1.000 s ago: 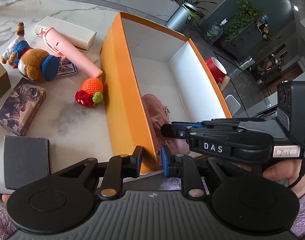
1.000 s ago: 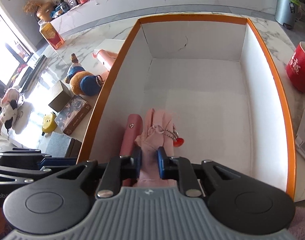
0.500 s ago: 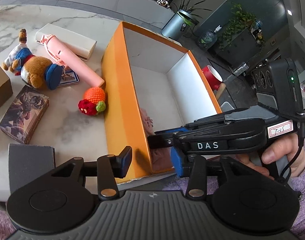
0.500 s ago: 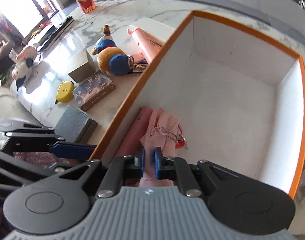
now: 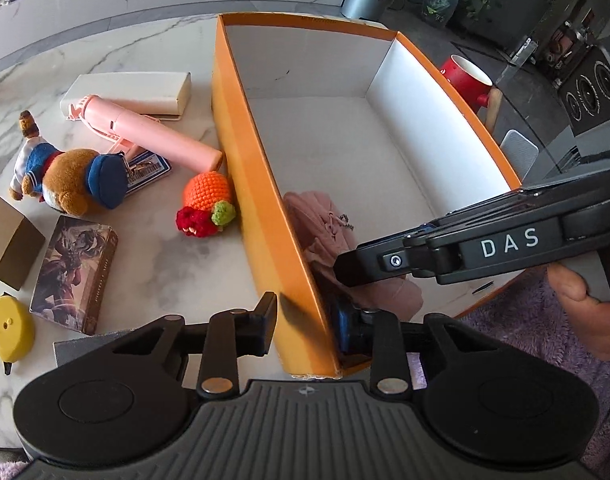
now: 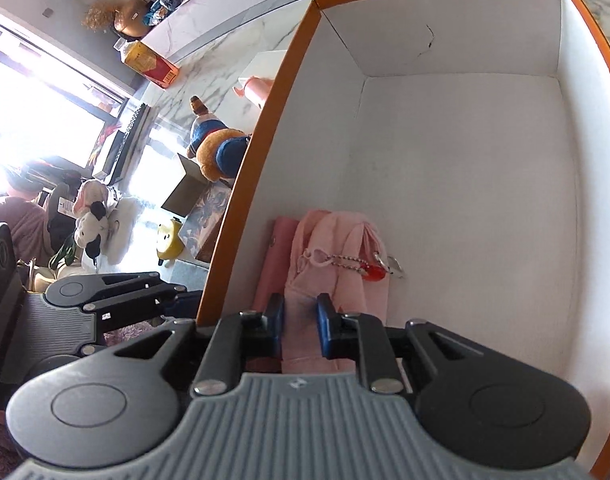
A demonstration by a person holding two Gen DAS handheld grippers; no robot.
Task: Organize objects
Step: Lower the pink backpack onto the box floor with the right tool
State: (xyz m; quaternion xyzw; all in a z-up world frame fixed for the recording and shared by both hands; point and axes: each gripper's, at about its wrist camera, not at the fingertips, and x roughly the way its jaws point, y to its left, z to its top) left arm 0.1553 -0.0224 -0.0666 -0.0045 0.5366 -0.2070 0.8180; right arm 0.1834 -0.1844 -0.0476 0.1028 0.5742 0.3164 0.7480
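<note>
An open orange box (image 5: 241, 128) with white inside stands on the marble table. On its floor, in the near left corner, lies a pink plush toy (image 6: 333, 240) with a bead chain and a red charm, next to a darker pink case (image 6: 279, 248). My right gripper (image 6: 301, 320) reaches into the box; its jaws are opening, with the plush's near end still filling the gap between the pads. My left gripper (image 5: 305, 330) straddles the box's near left wall, jaws closing, with a thin gap at the outer pad. In the left wrist view the right gripper (image 5: 369, 264) hangs over the plush (image 5: 325, 224).
Left of the box lie a crochet orange toy (image 5: 207, 200), a pink hand fan (image 5: 153, 136), a white case (image 5: 133, 88), a bear plush (image 5: 65, 184), a card box (image 5: 73, 272), a brown box (image 5: 9, 240) and a yellow tape measure (image 5: 9, 328). A red mug (image 5: 465, 80) stands at its right.
My right jaws have parted a little around the pink plush, which rests on the box floor. My left jaws spread around the box wall, then narrowed. Both grippers rolled and shifted slightly.
</note>
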